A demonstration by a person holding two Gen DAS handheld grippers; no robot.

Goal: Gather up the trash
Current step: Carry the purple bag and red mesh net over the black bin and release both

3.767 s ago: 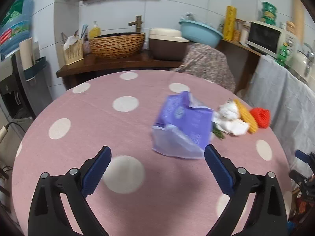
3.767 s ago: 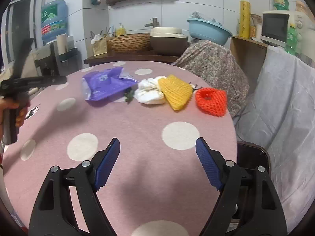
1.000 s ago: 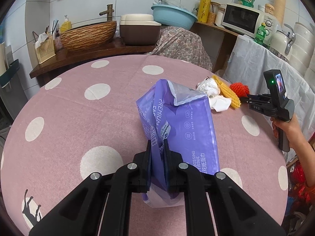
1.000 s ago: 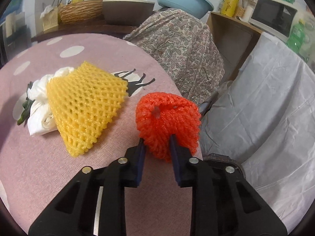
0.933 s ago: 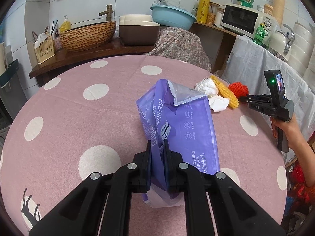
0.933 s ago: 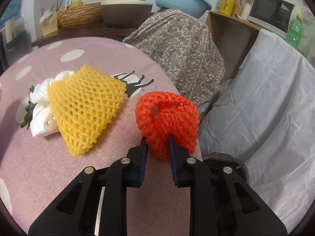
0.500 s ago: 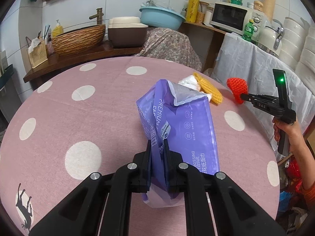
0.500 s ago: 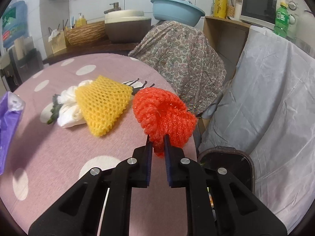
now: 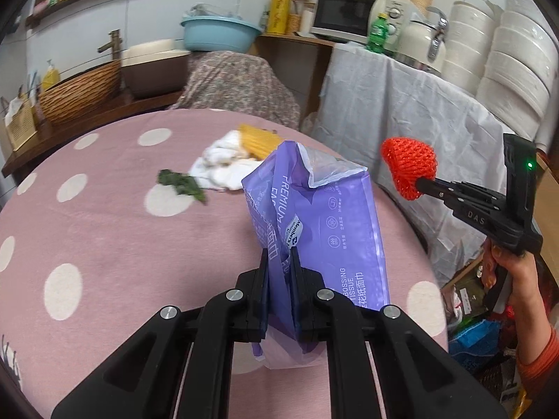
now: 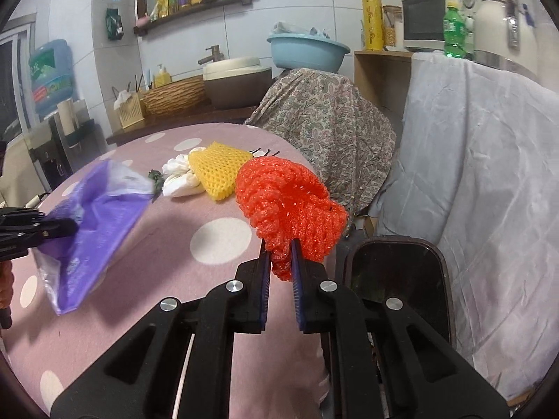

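Red foam fruit net [image 10: 290, 202]: crumpled, pinched at its lower edge between the closed blue pads of the right tongs [image 10: 280, 262], raised clear of the table; half a second ago it hung lower and nearer the yellow net, and it now sits over the table's edge, just beside the dark open-topped trash bin [image 10: 394, 272] on the floor to the right. In the left wrist view the same red net [image 9: 408, 166] shows at the tip of the right tongs [image 9: 424, 185], to the right of the bag and well above the cloth. Purple plastic tissue bag [image 9: 314, 223]: gripped near its lower end by the left tongs [image 9: 279, 265], jaws closed tight on a fold, bag standing upright with its torn clear mouth on top; it is lifted off the table, as a second ago. Seen from the right, the bag [image 10: 94, 223] hangs tilted from the left tongs [image 10: 70, 227]. Left on the round pink polka-dot table [image 9: 104, 230]: yellow foam fruit net [image 10: 218, 169], touching crumpled white tissue [image 10: 180, 174], with a green leaf scrap [image 9: 181, 186] just beside it.
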